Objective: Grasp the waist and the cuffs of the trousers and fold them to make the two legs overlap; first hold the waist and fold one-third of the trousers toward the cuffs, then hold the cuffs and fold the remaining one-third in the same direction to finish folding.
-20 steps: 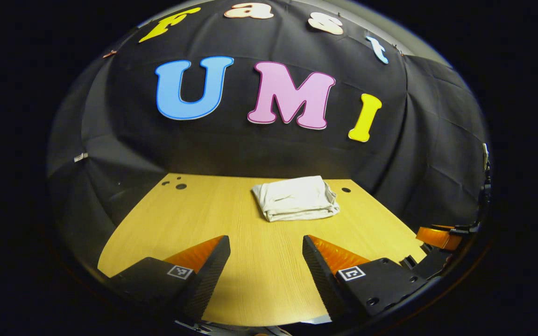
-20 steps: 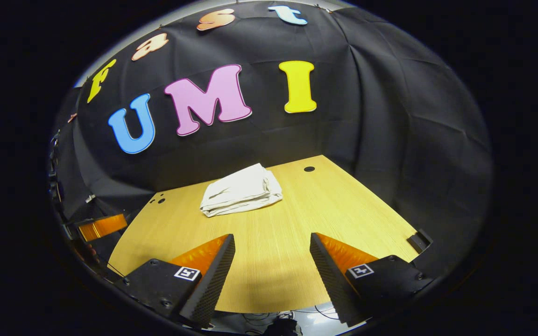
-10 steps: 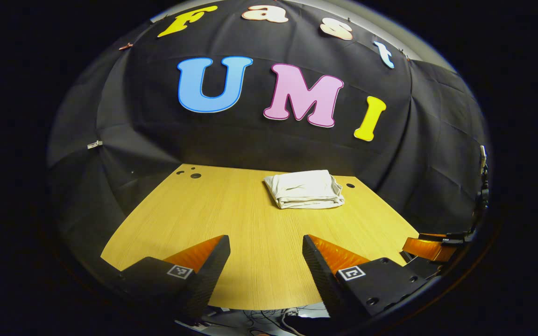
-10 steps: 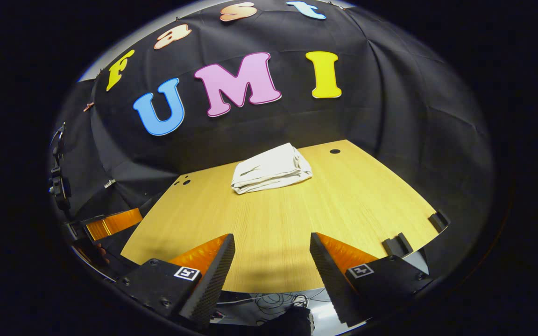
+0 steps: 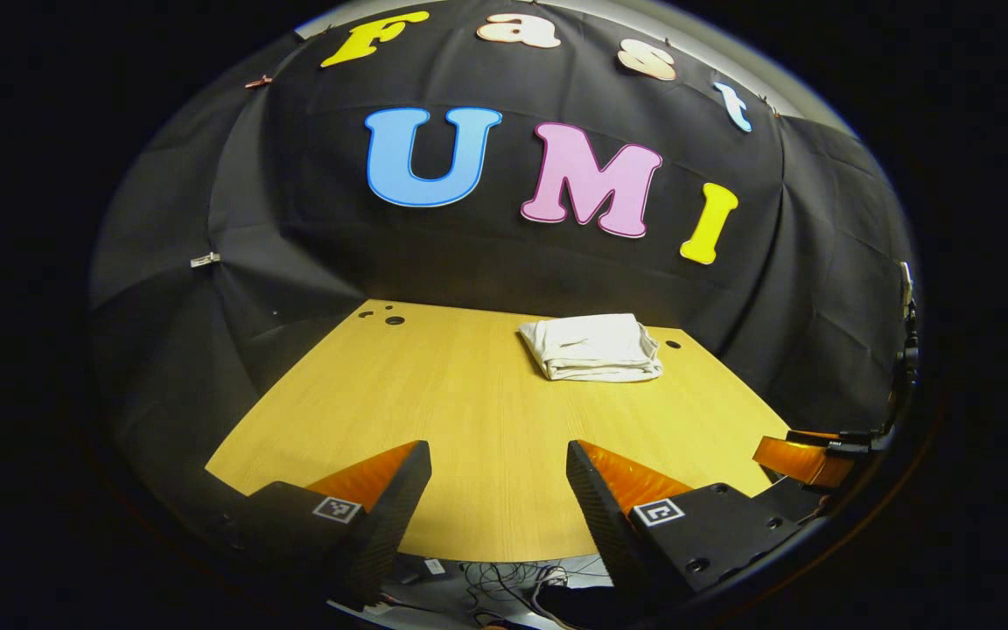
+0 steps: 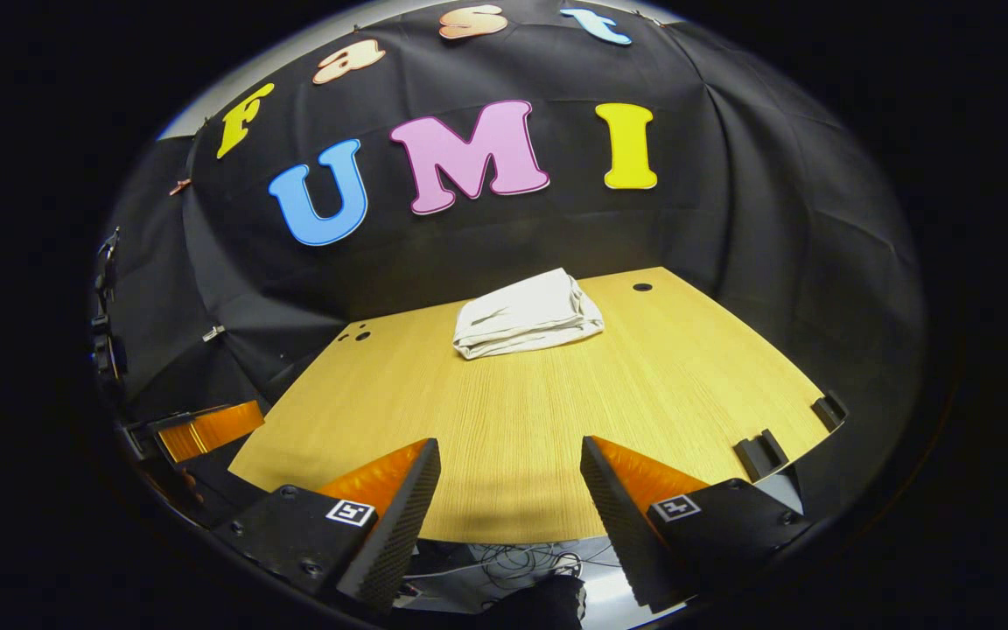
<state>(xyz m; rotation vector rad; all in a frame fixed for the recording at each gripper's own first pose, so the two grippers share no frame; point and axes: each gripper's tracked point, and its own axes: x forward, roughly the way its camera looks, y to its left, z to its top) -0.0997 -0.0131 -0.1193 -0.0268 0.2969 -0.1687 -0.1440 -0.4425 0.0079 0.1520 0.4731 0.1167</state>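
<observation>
Your trousers [image 5: 593,347] sit folded upper right: soft, light, floppy, so pinch edges. Left gripper [image 5: 498,477] and right gripper [image 6: 509,472] both gape wide, empty.

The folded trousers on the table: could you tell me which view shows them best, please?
The right gripper view: the folded trousers sit near its centre, larger, with stacked layers visible along the front edge. The left gripper view shows them smaller, right of centre.

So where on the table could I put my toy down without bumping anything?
Almost anywhere. The folded trousers sit near the far edge of the table, by the black cloth wall. All the bare wood between them and the open left gripper and open right gripper is free.
</observation>
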